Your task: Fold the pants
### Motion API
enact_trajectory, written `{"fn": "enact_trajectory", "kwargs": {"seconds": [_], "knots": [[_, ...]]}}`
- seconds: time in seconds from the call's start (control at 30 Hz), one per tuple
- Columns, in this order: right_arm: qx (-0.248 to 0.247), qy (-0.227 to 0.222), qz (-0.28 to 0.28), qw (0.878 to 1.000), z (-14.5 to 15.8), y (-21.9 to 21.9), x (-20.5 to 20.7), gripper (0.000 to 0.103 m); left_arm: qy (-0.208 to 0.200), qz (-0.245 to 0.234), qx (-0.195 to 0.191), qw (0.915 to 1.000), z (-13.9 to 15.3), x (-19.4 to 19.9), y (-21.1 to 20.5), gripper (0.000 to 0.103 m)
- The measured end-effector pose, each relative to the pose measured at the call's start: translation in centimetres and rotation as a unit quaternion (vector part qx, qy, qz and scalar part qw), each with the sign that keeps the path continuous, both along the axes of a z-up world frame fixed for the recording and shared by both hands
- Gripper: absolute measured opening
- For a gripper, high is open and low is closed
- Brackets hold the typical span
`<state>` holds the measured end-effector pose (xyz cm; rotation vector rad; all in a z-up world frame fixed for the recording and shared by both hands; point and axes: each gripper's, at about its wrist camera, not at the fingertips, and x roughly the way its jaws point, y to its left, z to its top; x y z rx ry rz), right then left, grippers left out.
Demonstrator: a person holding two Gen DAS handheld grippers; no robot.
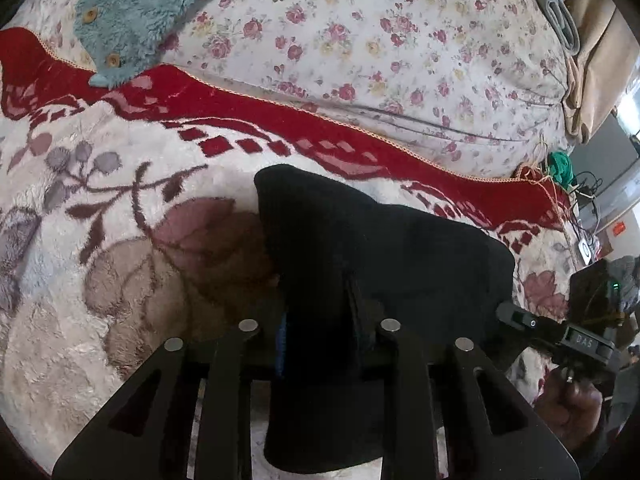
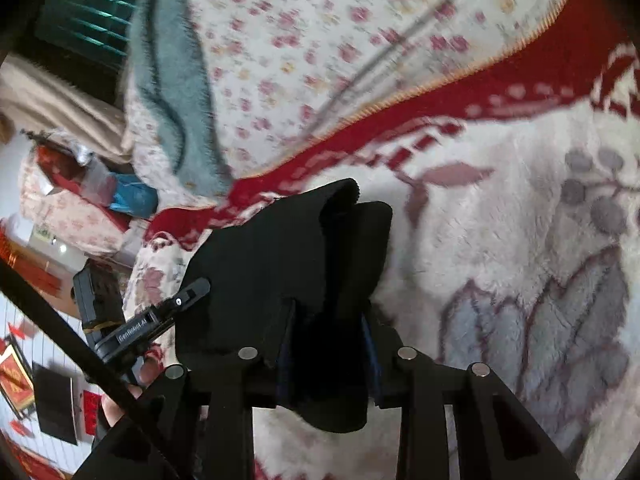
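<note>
- plush flower blanket (image 1: pixel 120 280) with red border covers the bed
- black pants (image 1: pixel 380 248) bunched up on it, right in front of me
- my 2 grippers, left (image 1: pixel 320 320) and right (image 2: pixel 328 320), both clamped on the pants fabric

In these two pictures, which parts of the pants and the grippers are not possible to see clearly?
- Left wrist view: the black pants cover the left gripper fingers, so the contact is hidden.
- Left wrist view: the pants' lower end is cut off by the gripper frame.
- Right wrist view: the blanket is blurred.
- Right wrist view: pants cover the right gripper; seams and waistband cannot be told in the black cloth.
</note>
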<state>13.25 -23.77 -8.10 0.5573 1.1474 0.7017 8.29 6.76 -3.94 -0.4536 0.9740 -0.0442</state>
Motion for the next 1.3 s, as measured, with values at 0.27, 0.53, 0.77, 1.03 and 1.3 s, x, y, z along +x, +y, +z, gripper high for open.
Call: {"fn": "enact_trajectory", "kwargs": {"seconds": [0.27, 0.53, 0.77, 1.03, 1.3], "knots": [[-0.001, -0.022, -0.041, 0.999, 0.9, -0.8, -1.0, 0.048, -0.008, 0.033, 0.044, 0.9985, -0.3, -0.8, -0.2, 0.062], [-0.173, -0.315, -0.024, 0.933, 9.0, 1.8, -10.2, 0.048, -0.116, 0.008, 0.214, 0.9699, 3.2, -6.6, -5.1, 0.087], [-0.240, -0.308, -0.003, 0.920, 7.3, 3.7, -15.2, 0.048, -0.119, 0.003, 0.264, 0.9571, 2.4, -11.0, -7.8, 0.089], [-0.263, -0.298, -0.004, 0.918, 6.0, 4.6, -14.5, 0.048, -0.104, 0.020, 0.265, 0.9584, 2.0, -11.0, -7.9, 0.089], [-0.266, -0.302, 0.006, 0.915, 5.8, 5.2, -14.7, 0.048, -0.093, 0.015, 0.245, 0.9648, 1.6, -10.8, -8.1, 0.089]]}}
